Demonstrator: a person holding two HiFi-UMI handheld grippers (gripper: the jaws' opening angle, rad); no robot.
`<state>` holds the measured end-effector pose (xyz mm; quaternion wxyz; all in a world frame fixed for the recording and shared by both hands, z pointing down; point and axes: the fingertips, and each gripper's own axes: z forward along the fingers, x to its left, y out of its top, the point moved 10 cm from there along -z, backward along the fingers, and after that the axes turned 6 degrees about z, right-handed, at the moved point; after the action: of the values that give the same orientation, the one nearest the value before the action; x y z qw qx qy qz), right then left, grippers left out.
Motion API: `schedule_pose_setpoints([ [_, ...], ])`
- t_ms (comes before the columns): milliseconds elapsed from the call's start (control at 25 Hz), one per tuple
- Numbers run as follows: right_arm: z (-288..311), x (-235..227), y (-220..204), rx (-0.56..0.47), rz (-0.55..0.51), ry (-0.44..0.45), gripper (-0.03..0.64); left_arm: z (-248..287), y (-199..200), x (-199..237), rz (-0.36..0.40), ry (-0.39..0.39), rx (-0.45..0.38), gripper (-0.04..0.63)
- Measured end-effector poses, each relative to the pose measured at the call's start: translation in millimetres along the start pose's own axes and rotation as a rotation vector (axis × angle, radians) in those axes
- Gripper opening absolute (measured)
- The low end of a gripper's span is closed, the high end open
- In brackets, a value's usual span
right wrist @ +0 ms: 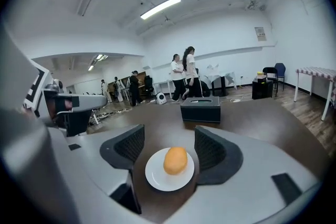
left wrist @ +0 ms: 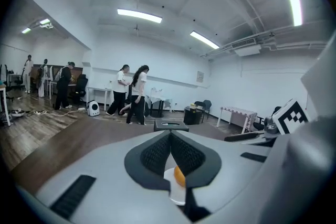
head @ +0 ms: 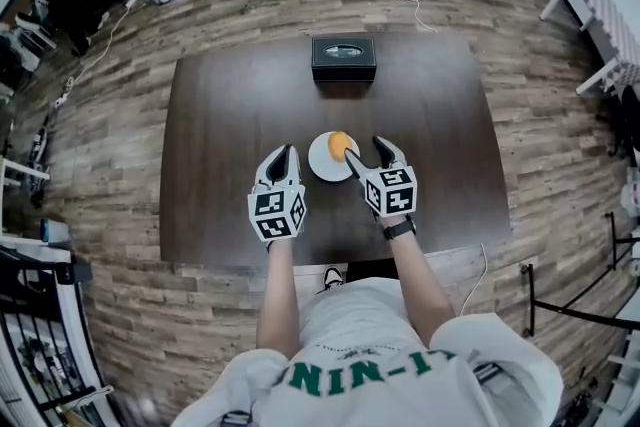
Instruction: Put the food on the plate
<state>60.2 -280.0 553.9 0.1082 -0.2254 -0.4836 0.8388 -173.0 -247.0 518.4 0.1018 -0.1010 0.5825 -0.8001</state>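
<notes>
The bun (right wrist: 175, 160) lies on the plate (right wrist: 153, 178), just ahead of the right gripper (head: 367, 153), whose jaws are spread and empty. The left gripper (left wrist: 170, 150) beside it is pressed together on nothing. The bun looks soft and light, so pinch it gently across its middle.

White tee (head: 362, 315), green lettering (head: 365, 373), black wristband (head: 399, 228)
</notes>
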Motion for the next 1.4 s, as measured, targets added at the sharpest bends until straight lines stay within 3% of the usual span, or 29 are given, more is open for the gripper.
schedule_pose_setpoints([
  [400, -75.1, 39.5, 54.0, -0.204, -0.118, -0.050, 0.188, -40.2, 45.5, -17.9, 0.062, -0.036, -0.122, 0.015],
  [560, -96.6, 52.0, 63.3, -0.241, -0.161, -0.043, 0.148, -54.2, 53.3, -24.1, 0.076, -0.038, -0.149, 0.015],
  [960, -132.3, 72.7, 80.0, -0.364, -0.154, -0.048, 0.018, -87.4, 77.5, -30.2, 0.106, -0.038, -0.244, 0.015],
  [1280, -135.8, 79.4, 79.6, -0.383, -0.142, -0.052, 0.017, -95.9, 83.3, -28.9, 0.123, -0.046, -0.286, 0.015],
  [1400, -134.4, 81.3, 83.2, -0.382, -0.195, -0.081, 0.015, -91.1, 84.5, -29.0, 0.121, -0.052, -0.287, 0.015],
])
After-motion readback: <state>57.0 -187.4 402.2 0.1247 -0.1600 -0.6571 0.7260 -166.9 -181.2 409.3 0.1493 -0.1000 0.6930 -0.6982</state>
